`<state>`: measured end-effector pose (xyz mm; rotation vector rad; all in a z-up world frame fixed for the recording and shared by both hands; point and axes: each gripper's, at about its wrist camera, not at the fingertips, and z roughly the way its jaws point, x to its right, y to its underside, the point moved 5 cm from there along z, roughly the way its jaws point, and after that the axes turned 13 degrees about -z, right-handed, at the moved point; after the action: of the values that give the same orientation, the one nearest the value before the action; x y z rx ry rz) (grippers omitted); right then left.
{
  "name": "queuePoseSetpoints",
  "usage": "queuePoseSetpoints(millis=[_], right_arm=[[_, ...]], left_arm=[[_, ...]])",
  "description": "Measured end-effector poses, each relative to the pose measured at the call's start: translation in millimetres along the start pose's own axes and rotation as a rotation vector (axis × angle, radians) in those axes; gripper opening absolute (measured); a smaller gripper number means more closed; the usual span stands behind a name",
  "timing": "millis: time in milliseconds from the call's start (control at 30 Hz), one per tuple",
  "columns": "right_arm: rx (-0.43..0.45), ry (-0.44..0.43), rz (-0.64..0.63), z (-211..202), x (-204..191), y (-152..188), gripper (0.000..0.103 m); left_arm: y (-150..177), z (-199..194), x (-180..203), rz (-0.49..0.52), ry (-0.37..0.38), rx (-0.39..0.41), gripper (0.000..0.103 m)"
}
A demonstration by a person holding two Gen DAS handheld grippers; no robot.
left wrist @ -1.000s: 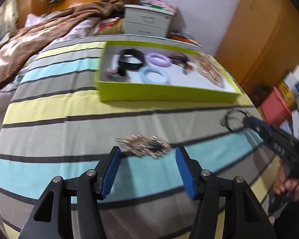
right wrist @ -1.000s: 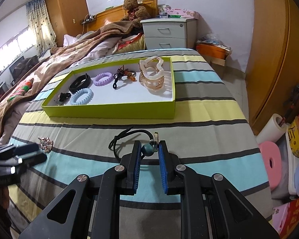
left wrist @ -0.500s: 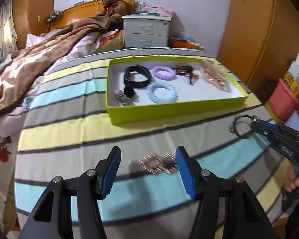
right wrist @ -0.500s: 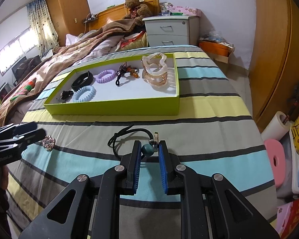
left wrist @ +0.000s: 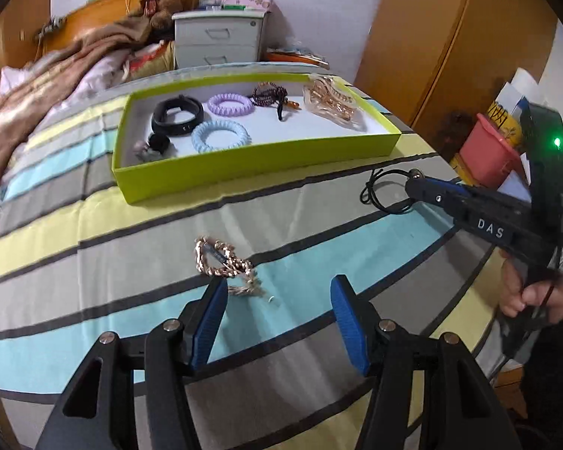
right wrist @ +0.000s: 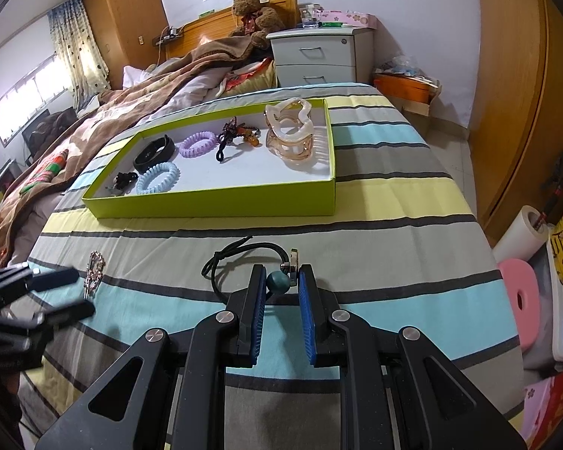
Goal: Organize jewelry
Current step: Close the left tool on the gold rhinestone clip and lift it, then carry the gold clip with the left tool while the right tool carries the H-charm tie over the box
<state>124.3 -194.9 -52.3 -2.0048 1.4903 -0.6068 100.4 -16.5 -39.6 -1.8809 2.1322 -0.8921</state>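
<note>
Left wrist view: the left claw (left wrist: 277, 296) stands apart over the striped bed (left wrist: 94, 262), the gold bracelet (left wrist: 221, 262) lying just past its left finger – nothing gripped.

Right wrist view: the right claw (right wrist: 280, 281) is clamped on the black cord's teal bead (right wrist: 277, 281), near the bed's foot edge, short of the green tray (right wrist: 214, 202)

Both mounted behind the fingers, looking steeply down and forward from close above the striped bedspread (left wrist: 319, 221), sharing the green tray (right wrist: 214, 206) and headboard end.
</note>
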Motion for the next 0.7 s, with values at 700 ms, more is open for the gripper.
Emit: queuePoseSetpoints(millis=[700], right_arm=[[0.007,-0.018,0.004,0,-1,-1,0.018]], left_arm=[[-18,19,-23,-0.117,-0.212,0.04,0.038]])
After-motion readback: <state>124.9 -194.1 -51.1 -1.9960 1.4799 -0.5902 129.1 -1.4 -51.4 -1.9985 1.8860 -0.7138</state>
